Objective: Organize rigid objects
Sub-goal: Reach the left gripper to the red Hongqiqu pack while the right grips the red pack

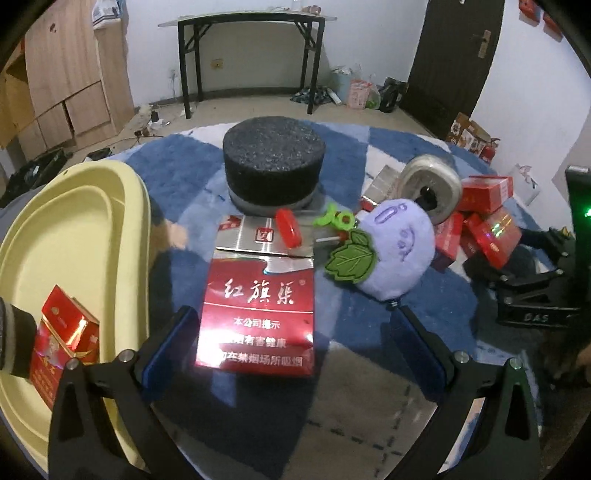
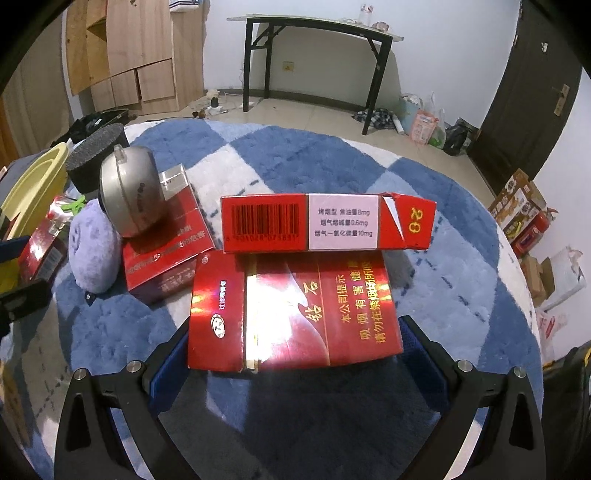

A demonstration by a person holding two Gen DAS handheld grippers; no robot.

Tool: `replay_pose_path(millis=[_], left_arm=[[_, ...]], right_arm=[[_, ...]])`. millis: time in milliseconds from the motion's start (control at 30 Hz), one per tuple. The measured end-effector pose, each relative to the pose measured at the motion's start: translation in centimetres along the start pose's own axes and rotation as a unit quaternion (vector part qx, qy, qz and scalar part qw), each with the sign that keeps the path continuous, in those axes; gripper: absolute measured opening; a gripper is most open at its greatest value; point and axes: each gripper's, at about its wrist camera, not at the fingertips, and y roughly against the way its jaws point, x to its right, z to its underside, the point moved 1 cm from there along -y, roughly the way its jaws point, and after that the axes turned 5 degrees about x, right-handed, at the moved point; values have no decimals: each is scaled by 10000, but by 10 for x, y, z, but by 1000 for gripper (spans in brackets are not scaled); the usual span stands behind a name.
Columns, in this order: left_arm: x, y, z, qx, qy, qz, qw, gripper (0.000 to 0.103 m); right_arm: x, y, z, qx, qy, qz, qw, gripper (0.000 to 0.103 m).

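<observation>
My left gripper [image 1: 295, 347] is open around a red cigarette pack [image 1: 258, 314] lying flat on the blue-and-white fluffy table cover [image 1: 177, 166]; the left pad is close to it and the right pad stands well apart. A yellow tray [image 1: 74, 221] at the left holds another red pack [image 1: 62, 339]. My right gripper [image 2: 295, 354] is open, its pads flanking both ends of a wide red pack [image 2: 295, 314]. A second red pack [image 2: 328, 221] stands on its edge just beyond. The right gripper's black body [image 1: 535, 288] shows at the left view's right edge.
A black foam cylinder [image 1: 275, 162] stands mid-table, with a small red item [image 1: 290, 227], a green clip [image 1: 332, 219], a purple plush [image 1: 395, 251] and a silver round tin [image 1: 430, 184] nearby. Several red packs [image 1: 487, 192] lie at the right. A black-legged table [image 2: 317, 22] stands against the wall.
</observation>
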Motion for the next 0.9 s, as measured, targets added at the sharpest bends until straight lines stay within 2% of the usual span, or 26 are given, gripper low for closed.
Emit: replay_pose_path(millis=[100, 233, 333, 567, 900], left_arm=[[0, -2, 1, -1, 56, -16, 10000, 103], [7, -7, 7, -33, -202, -255, 9995, 103], [8, -8, 9, -39, -218, -293, 9993, 103], [6, -5, 6, -39, -81, -68, 9999, 103], [2, -2, 5, 159, -311, 214, 9992, 103]], right_arm=[[2, 0, 0, 17, -34, -21, 10000, 103], [3, -2, 1, 28, -101, -33, 9999, 103], [4, -3, 2, 36, -111, -18, 9999, 103], [0, -6, 3, 17, -57, 122, 9999, 103], [-2, -8, 3, 33, -39, 197, 9998, 103]])
